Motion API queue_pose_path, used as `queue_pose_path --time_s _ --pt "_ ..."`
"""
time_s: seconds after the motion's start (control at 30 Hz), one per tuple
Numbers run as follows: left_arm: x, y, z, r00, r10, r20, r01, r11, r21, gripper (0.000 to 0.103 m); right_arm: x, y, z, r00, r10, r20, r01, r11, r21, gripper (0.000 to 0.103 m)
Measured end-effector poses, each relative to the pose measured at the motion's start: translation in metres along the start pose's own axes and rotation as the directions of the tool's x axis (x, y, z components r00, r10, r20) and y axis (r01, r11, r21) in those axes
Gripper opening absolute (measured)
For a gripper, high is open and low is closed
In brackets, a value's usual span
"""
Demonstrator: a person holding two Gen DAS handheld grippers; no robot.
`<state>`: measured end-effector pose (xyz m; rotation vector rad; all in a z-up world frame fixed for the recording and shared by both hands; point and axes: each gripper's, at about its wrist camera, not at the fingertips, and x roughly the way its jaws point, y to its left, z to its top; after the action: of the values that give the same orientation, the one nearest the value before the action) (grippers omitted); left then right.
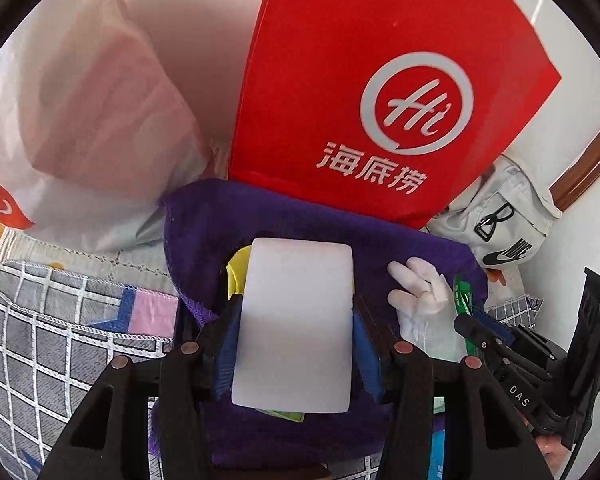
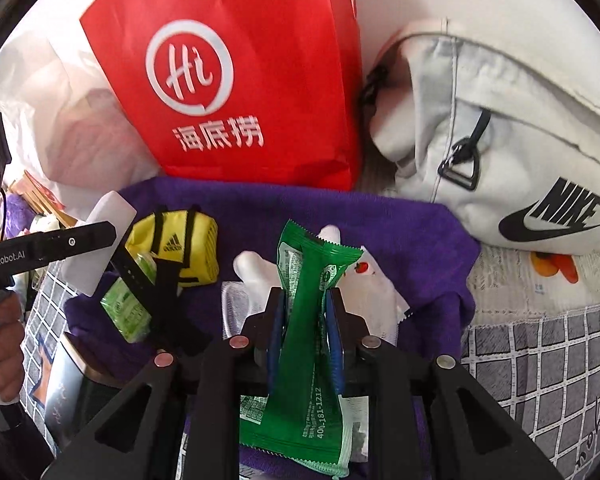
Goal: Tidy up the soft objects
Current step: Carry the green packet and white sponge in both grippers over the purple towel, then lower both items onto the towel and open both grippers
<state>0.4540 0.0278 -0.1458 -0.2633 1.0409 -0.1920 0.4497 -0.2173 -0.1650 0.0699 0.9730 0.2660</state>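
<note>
My left gripper [image 1: 296, 308] is shut on a white rectangular foam block [image 1: 296, 320], blue pads pressed on its two long sides, above a purple towel [image 1: 204, 232]. A yellow pouch [image 1: 236, 276] peeks out behind the block. My right gripper [image 2: 305, 294] is shut on a crumpled green snack packet [image 2: 304, 380], which stands up between the pads over the same towel [image 2: 420, 248]. Under the packet lie a white glove [image 2: 252, 268] and a white wrapper with a strawberry print [image 2: 368, 280]. The left wrist view shows the glove [image 1: 420, 292] beside the right gripper [image 1: 466, 320].
A red paper bag [image 2: 240, 80] stands behind the towel, a white Nike bag [image 2: 500, 160] to its right and a white plastic bag [image 1: 80, 100] to its left. The yellow pouch [image 2: 180, 240] and a green tissue pack [image 2: 126, 308] lie on the towel. Checked bedding [image 1: 60, 340] surrounds it.
</note>
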Motion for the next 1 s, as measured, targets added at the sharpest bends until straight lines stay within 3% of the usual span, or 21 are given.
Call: queue_pose_path --time_s 0.23,0.37,0.47,0.6,0.7,1.0 --pt "0.017 0.004 0.001 0.999 -0.017 -0.038 0.016 0.999 -0.029 0.049 0.007 -0.005 -0.001 1.0 -0.028 -0.002 0.028 0.999 0.016 0.029" --pt "0.021 0.002 0.001 0.999 -0.027 -0.046 0.026 0.999 -0.022 0.055 0.009 -0.006 -0.002 0.999 -0.033 -0.007 0.034 0.999 0.016 0.031" --pt "0.021 0.0 0.001 0.998 -0.035 -0.054 0.034 0.999 -0.021 0.059 0.009 -0.006 -0.002 0.999 -0.038 -0.011 0.038 0.999 0.013 0.04" --pt "0.016 -0.002 0.003 0.997 -0.053 -0.052 0.052 0.998 -0.025 0.065 0.008 -0.005 0.0 0.999 -0.046 -0.001 0.046 0.999 0.015 0.062" --pt "0.006 -0.002 0.005 0.998 -0.045 -0.035 0.045 0.999 -0.021 0.071 0.002 -0.004 0.001 0.999 -0.049 0.019 0.048 0.999 0.022 0.073" --pt "-0.013 -0.007 0.006 0.999 0.053 0.009 -0.053 0.998 0.015 0.082 -0.011 -0.005 0.003 0.995 -0.101 0.013 0.1 0.994 0.032 0.075"
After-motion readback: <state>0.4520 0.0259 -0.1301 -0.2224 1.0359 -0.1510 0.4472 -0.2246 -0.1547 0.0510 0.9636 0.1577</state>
